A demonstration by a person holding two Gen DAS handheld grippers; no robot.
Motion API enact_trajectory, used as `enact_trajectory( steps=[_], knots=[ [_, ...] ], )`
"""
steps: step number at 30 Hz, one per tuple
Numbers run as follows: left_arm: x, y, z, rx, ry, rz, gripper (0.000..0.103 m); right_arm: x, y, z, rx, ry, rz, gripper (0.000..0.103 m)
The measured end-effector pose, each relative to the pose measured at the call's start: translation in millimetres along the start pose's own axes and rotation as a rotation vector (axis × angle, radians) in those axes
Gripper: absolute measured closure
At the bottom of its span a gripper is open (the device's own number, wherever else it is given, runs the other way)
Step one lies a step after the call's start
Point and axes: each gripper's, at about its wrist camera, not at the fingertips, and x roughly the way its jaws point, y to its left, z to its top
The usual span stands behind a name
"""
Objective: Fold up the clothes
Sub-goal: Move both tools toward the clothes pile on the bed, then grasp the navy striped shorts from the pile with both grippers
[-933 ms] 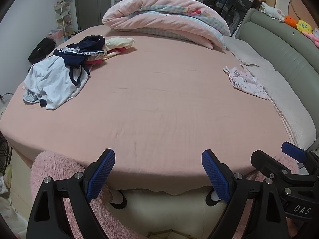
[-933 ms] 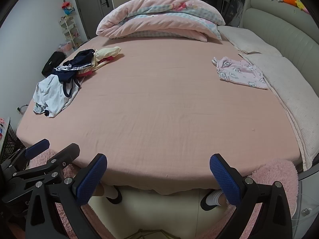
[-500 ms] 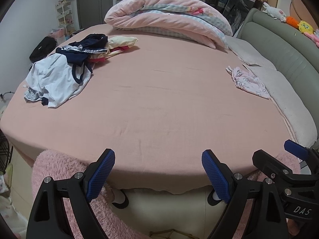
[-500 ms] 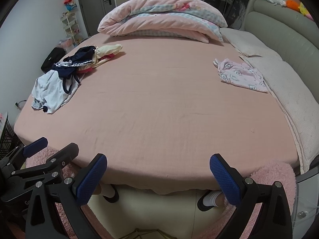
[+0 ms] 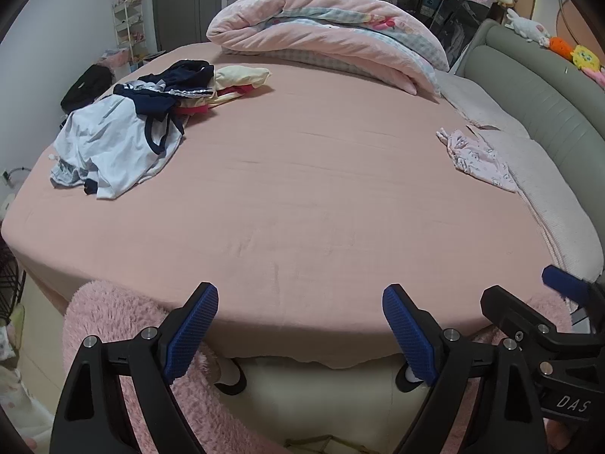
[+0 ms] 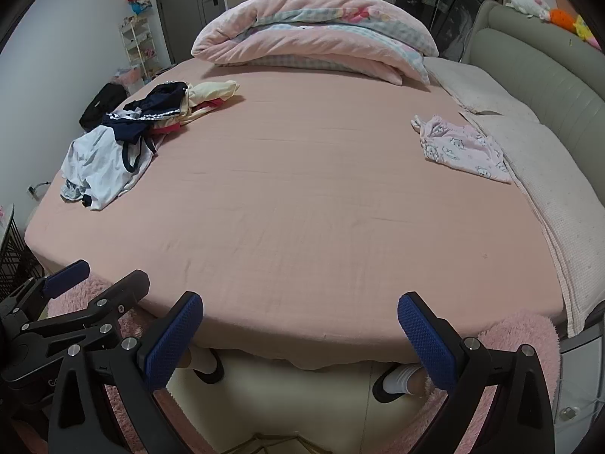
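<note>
Now, one wide pink-sheeted bed point(image 5: 302, 196) carried one rolled pink quilt point(image 5: 325, 34), one heap of white, navy and yellow clothes point(image 5: 140, 121) far left, and one pink printed garment point(image 6: 461, 147) far right. Both blue-padded grippers, left gripper point(image 5: 300, 335) and right gripper point(image 6: 300, 338), hovered spread and empty, slightly closer than before.

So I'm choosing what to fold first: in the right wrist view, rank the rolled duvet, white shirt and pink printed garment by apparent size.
1. Rolled duvet, clearly largest, though farthest.
2. White shirt.
3. Pink printed garment, close to the shirt; ranking unsure.
</note>
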Motion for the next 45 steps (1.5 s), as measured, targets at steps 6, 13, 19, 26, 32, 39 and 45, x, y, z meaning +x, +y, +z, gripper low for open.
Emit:
enact_trajectory(
  steps=[6, 13, 19, 26, 32, 39, 45],
  knots=[
    [-6, 38, 28, -0.048, -0.027, -0.058, 0.014, -11, 32, 43, -0.194, -0.094, 0.112, 0.0],
    [-10, 142, 61, -0.233, -0.076, -0.059, 0.014, 2, 108, 113, -0.369, -0.178, 0.218, 0.0],
    [11, 219, 81, -0.336, -0.087, -0.035, 0.014, 63, 179, 172, -0.384, -0.12, 0.29, 0.0],
    [56, 287, 120, -0.433, -0.116, -0.042, 0.015, 142, 238, 224, -0.327, -0.016, 0.349, 0.0],
    [118, 312, 184, -0.456, -0.191, -0.085, 0.035, 212, 270, 276, -0.289, 0.019, 0.31, 0.0],
    [183, 331, 228, -0.483, -0.197, -0.105, 0.056, 281, 300, 314, -0.305, -0.015, 0.299, 0.0],
    [186, 340, 232, -0.402, -0.233, -0.1, 0.058, 325, 330, 327, -0.403, 0.004, 0.337, 0.026]
  ],
)
